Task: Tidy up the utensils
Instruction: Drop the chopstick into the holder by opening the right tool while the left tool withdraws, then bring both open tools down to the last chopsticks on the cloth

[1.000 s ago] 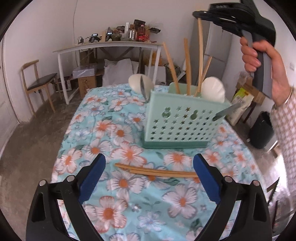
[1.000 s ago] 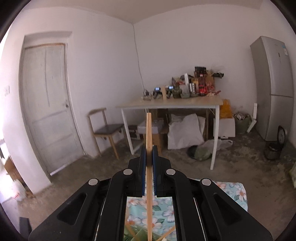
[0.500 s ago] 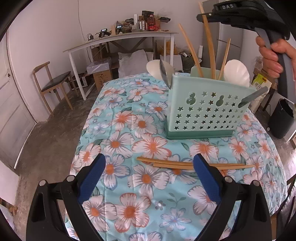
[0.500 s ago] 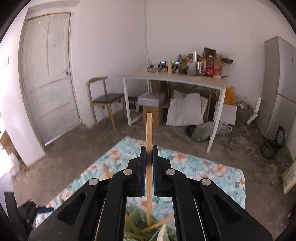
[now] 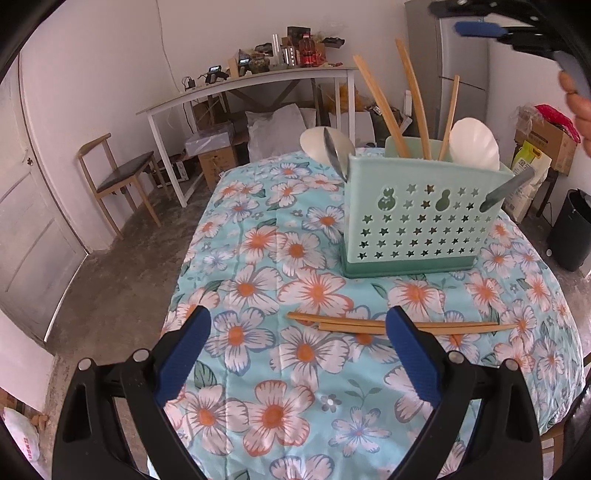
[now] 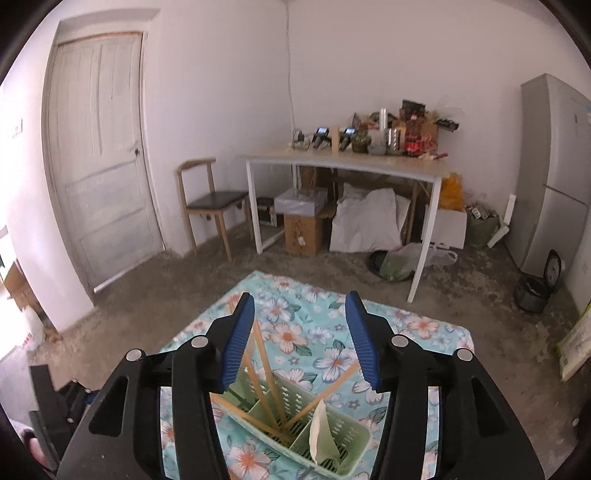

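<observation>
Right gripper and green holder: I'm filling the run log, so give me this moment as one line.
right gripper: open, jaws just opened, above green holder | chopstick: released into holder | left gripper: open, near two chopsticks on tablecloth

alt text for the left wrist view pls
The open left gripper hovers over a floral tablecloth, pointed at two wooden chopsticks lying in front of a mint green utensil caddy. The caddy holds three more chopsticks and white spoons; the right gripper is above it, top right.
</observation>
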A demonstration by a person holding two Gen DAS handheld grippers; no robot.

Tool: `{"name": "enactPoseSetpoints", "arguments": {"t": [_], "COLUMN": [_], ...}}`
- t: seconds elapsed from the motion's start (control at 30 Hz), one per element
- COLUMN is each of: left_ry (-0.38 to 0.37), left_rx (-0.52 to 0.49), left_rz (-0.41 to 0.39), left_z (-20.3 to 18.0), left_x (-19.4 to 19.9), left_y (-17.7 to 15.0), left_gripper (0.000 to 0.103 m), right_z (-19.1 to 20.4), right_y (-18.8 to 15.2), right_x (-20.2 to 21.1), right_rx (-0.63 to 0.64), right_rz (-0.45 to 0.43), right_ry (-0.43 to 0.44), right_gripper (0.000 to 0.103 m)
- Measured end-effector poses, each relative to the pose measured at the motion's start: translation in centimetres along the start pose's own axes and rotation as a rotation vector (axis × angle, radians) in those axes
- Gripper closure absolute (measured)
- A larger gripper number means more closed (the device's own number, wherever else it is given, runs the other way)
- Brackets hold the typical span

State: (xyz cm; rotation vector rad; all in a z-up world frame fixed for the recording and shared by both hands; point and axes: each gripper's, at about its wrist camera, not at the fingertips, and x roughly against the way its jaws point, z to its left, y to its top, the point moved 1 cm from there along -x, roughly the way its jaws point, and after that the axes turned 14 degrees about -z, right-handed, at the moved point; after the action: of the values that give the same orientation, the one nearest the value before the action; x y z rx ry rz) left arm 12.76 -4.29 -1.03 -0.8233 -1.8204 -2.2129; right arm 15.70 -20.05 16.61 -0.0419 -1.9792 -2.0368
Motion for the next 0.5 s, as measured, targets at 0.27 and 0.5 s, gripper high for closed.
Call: {"name": "enactPoseSetpoints", "arguments": {"t": [0.27,0.5], "left_ry": [0.015,0.023], "left_rx": [-0.009,-0.021], "left_rz": [-0.017,-0.031], "left_z": [-0.2,-0.6], "left_x": [1.1,2.1], "left_y": [0.1,0.1], "left_gripper": [0.01,0.01], "right_z": [0.5,1.0], "right_y": [-0.1,-3.7], "right_x": [6.0,8.2], "right_rx": [-0.044,-0.119], "right_rz": [-0.056,-0.009], "right_ry": [0.069,0.124], "right_gripper": [0.047,0.041]}}
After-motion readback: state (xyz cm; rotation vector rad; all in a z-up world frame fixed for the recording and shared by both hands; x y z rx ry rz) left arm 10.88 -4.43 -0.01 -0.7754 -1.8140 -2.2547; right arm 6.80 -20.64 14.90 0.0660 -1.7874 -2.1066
